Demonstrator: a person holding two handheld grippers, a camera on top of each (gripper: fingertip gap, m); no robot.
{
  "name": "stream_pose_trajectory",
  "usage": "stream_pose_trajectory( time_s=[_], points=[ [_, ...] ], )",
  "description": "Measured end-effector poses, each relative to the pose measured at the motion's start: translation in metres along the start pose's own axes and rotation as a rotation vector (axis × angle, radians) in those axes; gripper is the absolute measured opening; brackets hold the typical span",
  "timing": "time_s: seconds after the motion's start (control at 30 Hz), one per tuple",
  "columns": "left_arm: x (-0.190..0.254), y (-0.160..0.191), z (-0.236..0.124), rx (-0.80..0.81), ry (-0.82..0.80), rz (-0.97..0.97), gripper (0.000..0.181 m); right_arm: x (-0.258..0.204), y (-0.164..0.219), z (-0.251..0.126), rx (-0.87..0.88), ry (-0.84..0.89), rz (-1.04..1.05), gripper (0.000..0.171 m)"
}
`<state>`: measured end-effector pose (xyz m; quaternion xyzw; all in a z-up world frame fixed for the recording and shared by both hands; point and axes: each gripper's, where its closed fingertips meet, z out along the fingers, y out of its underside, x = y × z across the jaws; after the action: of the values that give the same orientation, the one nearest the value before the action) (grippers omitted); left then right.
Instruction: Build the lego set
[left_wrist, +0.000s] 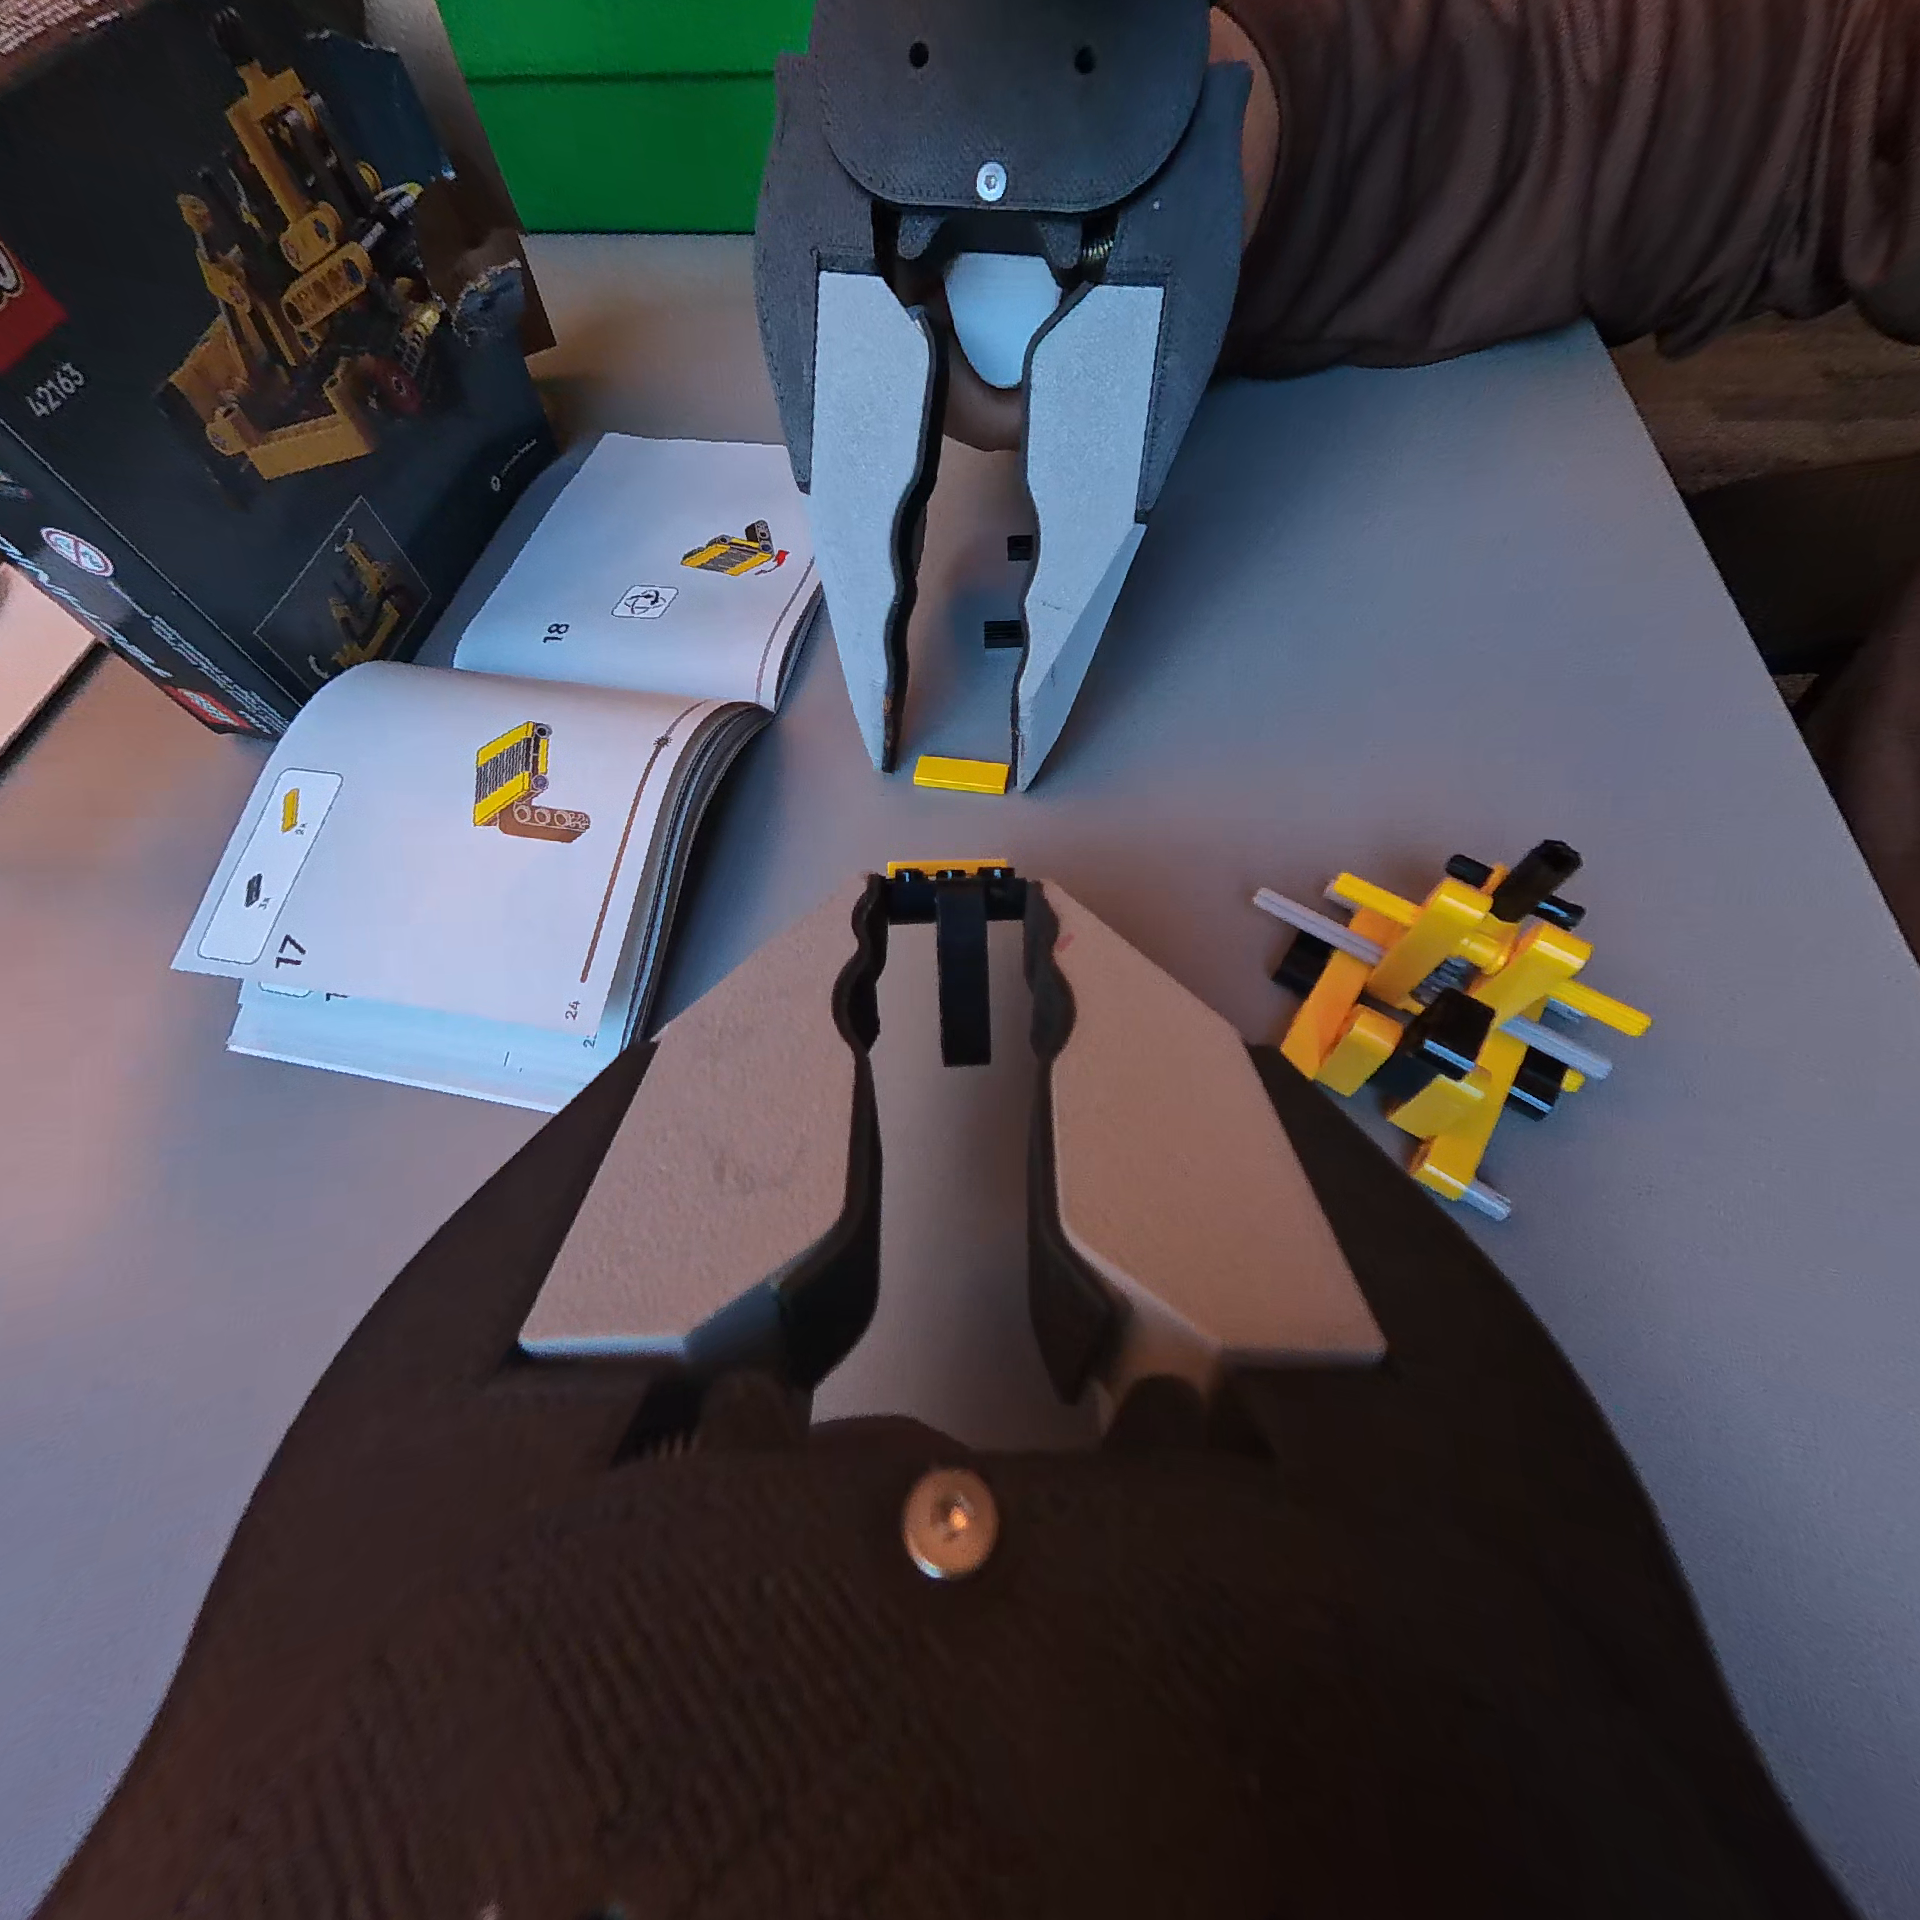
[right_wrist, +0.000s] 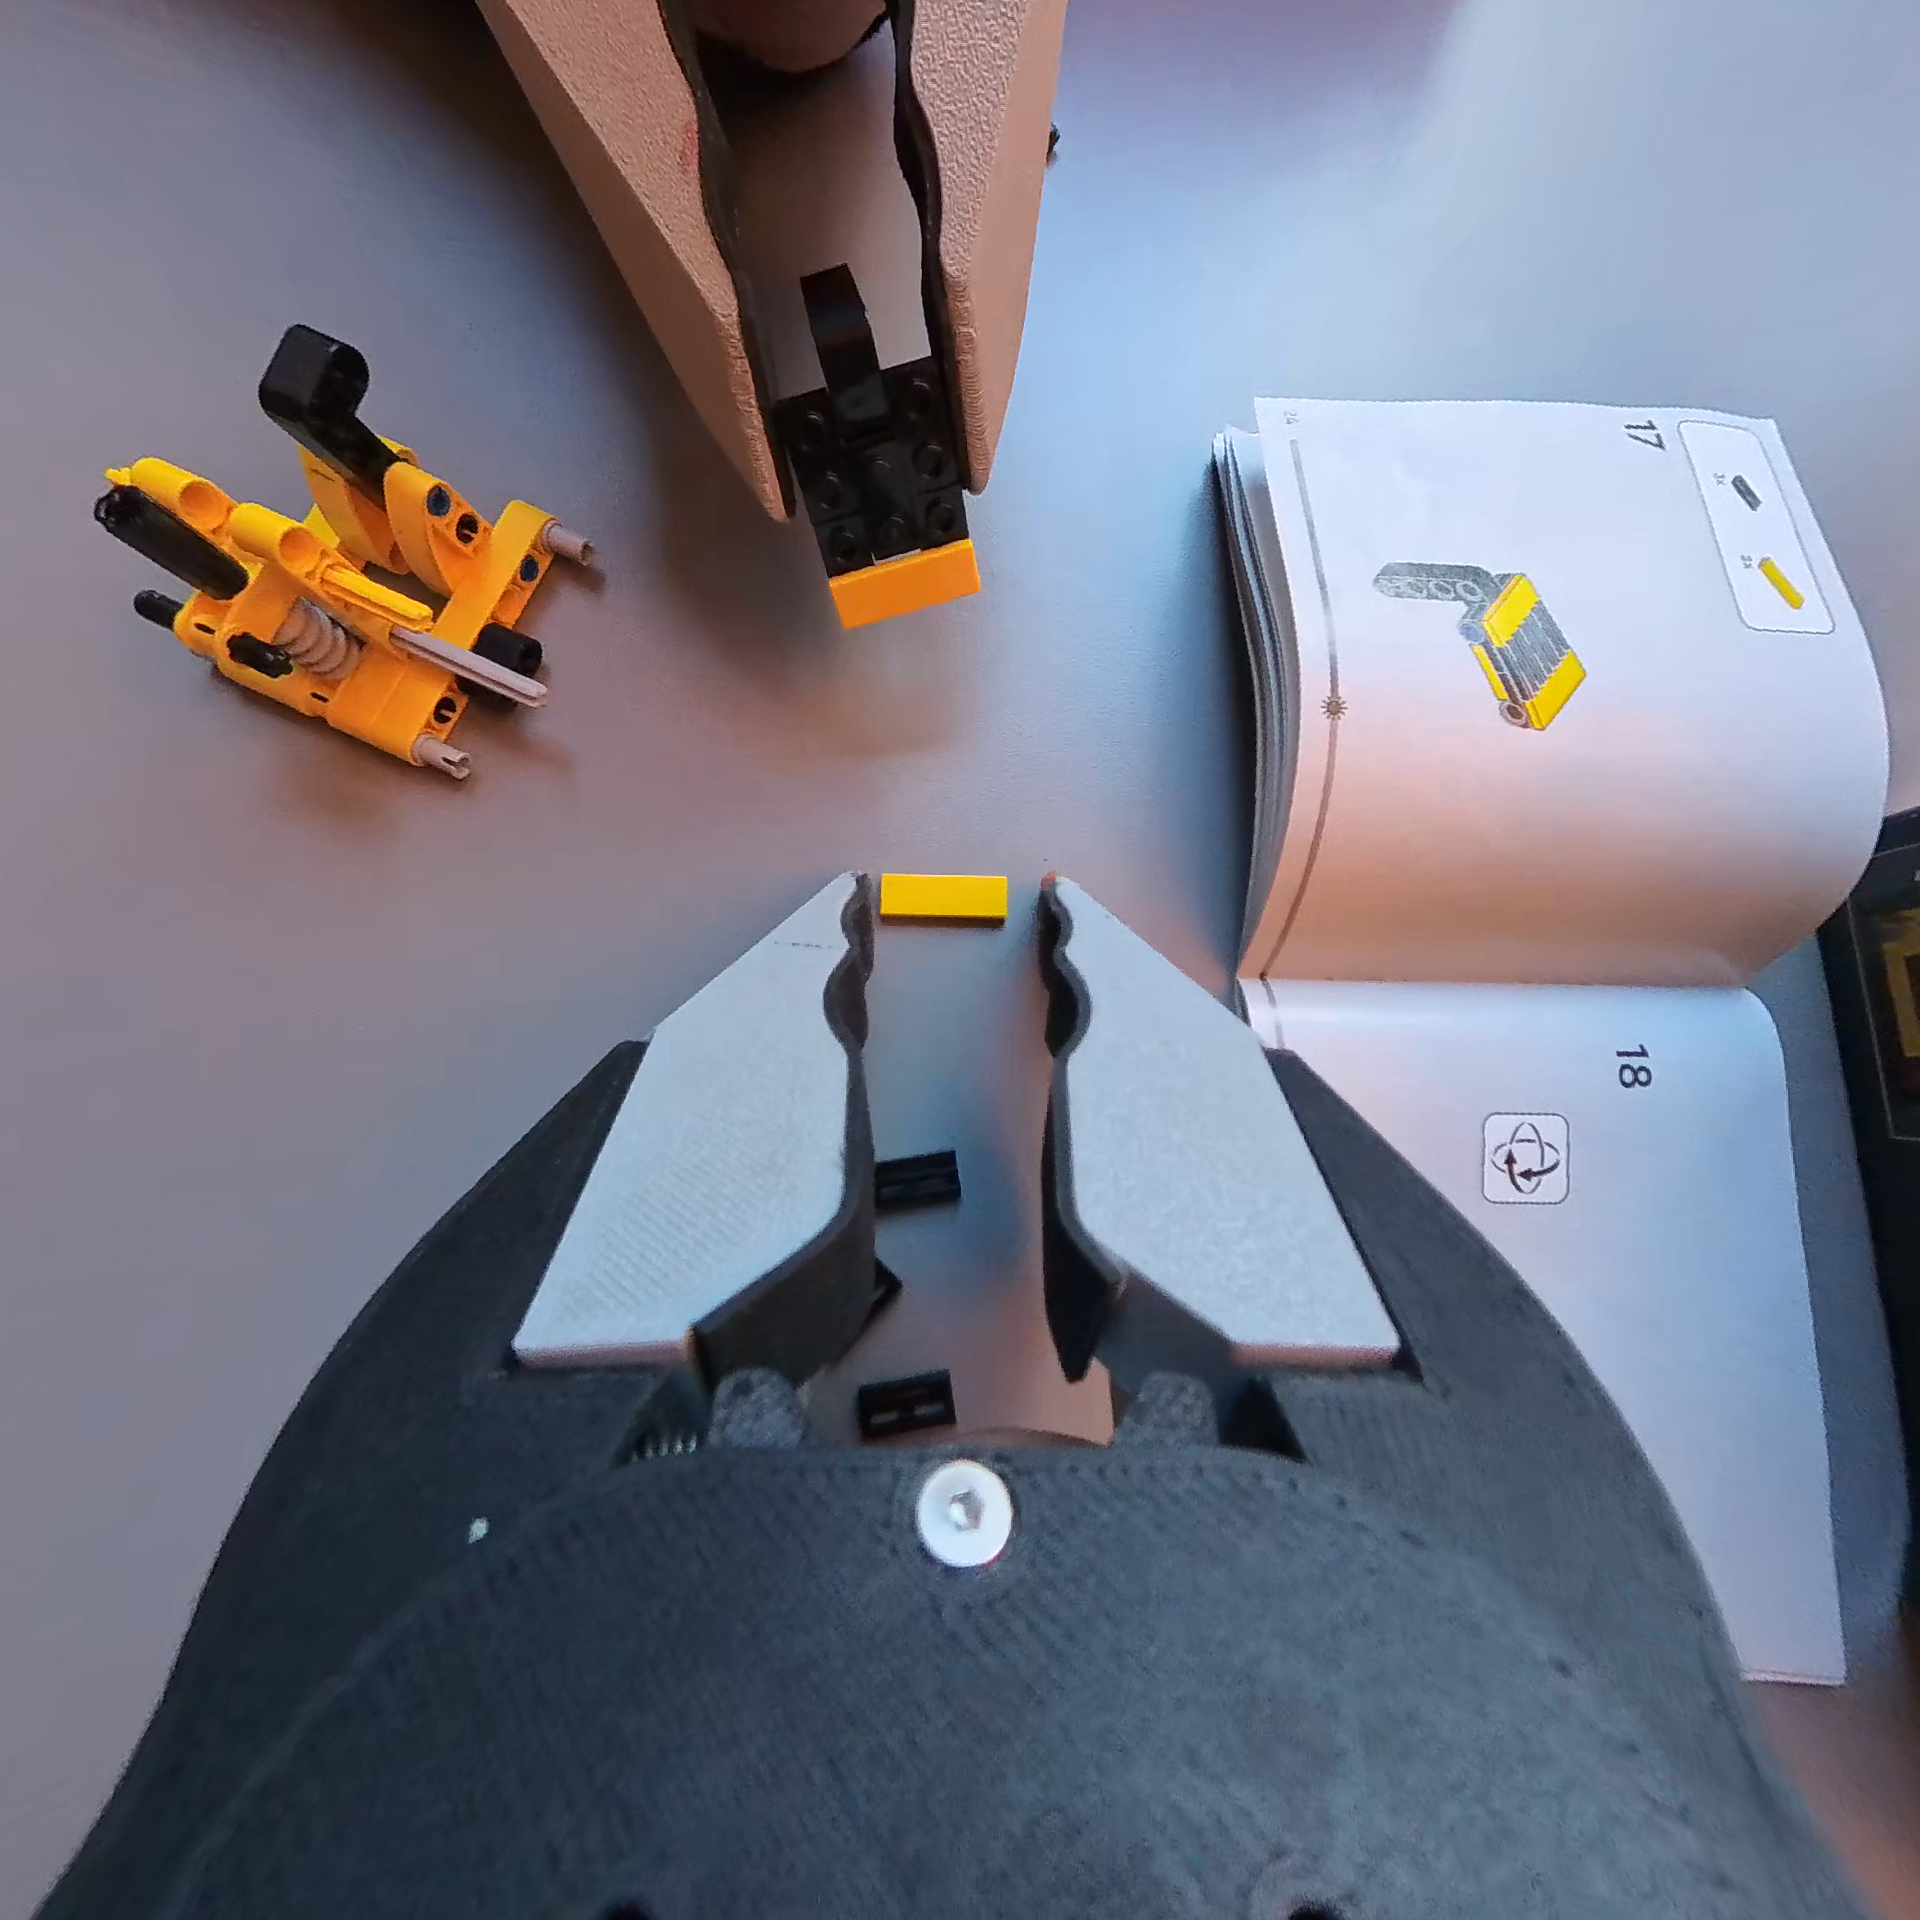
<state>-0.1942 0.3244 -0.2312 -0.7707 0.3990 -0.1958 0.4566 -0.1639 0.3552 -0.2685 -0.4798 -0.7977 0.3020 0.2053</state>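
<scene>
My left gripper (left_wrist: 951, 896) is shut on a black plate assembly (left_wrist: 954, 891) with a yellow tile on its front edge, held above the grey table. From the right wrist view this assembly (right_wrist: 881, 478) shows studs on top, a black arm behind and the yellow tile (right_wrist: 906, 587) in front. My right gripper (right_wrist: 954, 896) is open, tips down on the table either side of a loose flat yellow tile (right_wrist: 943, 897). That tile also shows in the left wrist view (left_wrist: 961, 775), between the right gripper's fingertips (left_wrist: 894, 748).
A yellow and black built subassembly (left_wrist: 1444, 1018) (right_wrist: 343, 582) lies on the table beside the grippers. The open instruction booklet (left_wrist: 468, 852) (right_wrist: 1507, 727) and the set's box (left_wrist: 260, 312) lie on the other side. Small black pieces (right_wrist: 914, 1179) lie under my right gripper. Across from one pair of fingers to the other is roughly 6 centimetres.
</scene>
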Motion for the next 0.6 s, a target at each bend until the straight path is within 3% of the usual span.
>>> stream_pose_trajectory(
  time_s=[0.6],
  points=[
    [0.0004,0.0007,0.0007,-0.006,0.002,0.002,0.023,0.0002,-0.0002,0.0001,0.004,0.002,-0.007,0.027]
  ],
)
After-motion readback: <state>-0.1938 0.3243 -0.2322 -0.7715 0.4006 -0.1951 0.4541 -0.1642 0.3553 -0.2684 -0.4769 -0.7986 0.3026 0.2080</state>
